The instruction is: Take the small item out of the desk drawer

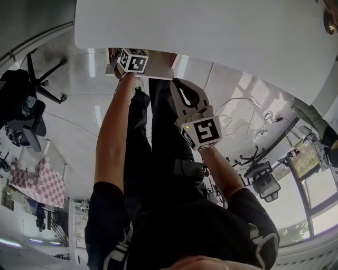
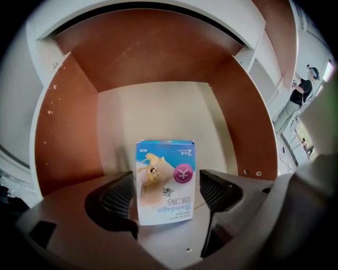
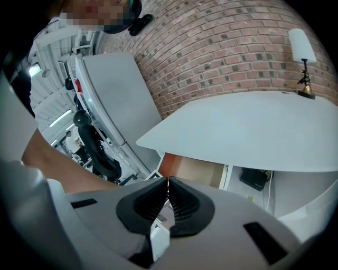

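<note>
Left gripper view looks down into the open drawer [image 2: 68,132]: brown side walls, pale floor, with the white desk top [image 2: 158,10] along the far end. Way off to the right a person [image 2: 298,100] stands on the floor. The bandage box [image 2: 166,158] lies on the drawer floor, right between the jaws of the left gripper [image 2: 167,178]. They stand wide apart with a sliver of gap on each side, so there's no squeeze on it. Its long axis runs straight from the gripper toward the drawer's back wall. The print reads upside down, so the box's top end faces the gripper. The right gripper [image 3: 168,182] hangs outside the drawer with its pads together. A brick wall [image 3: 237,42] is behind the desk, a lamp [image 3: 301,58] at its far edge, and an office chair [image 1: 21,111] stands well off to the left.
</note>
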Demonstrator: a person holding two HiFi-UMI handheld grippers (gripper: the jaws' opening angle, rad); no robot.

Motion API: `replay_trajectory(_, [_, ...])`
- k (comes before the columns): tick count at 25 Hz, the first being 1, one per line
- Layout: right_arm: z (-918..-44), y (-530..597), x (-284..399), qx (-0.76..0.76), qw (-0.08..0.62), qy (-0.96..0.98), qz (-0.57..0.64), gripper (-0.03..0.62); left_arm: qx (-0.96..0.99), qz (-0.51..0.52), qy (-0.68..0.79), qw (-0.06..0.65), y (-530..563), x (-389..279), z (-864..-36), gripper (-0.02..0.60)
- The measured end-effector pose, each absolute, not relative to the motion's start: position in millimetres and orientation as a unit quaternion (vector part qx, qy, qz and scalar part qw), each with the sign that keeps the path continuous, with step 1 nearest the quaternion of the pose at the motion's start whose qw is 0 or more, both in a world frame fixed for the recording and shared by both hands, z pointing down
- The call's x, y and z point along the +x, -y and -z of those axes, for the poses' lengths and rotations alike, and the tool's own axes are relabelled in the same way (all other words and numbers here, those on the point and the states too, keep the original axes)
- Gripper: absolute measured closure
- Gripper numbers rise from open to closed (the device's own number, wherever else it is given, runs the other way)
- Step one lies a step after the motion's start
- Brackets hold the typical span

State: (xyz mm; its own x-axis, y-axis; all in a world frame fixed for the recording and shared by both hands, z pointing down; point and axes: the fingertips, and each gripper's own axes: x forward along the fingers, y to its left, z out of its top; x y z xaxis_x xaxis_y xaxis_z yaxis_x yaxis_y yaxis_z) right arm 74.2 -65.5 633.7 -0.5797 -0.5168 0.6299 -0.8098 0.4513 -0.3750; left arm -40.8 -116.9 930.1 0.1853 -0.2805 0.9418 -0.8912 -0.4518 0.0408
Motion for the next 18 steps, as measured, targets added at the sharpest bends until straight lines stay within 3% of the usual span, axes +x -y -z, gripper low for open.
replay_trajectory(18, [-648,62,75,0.414,0.222,0.812,-0.347,0.565,0.710,-0.485,0.404,0.312,132,-39,-943,0.193])
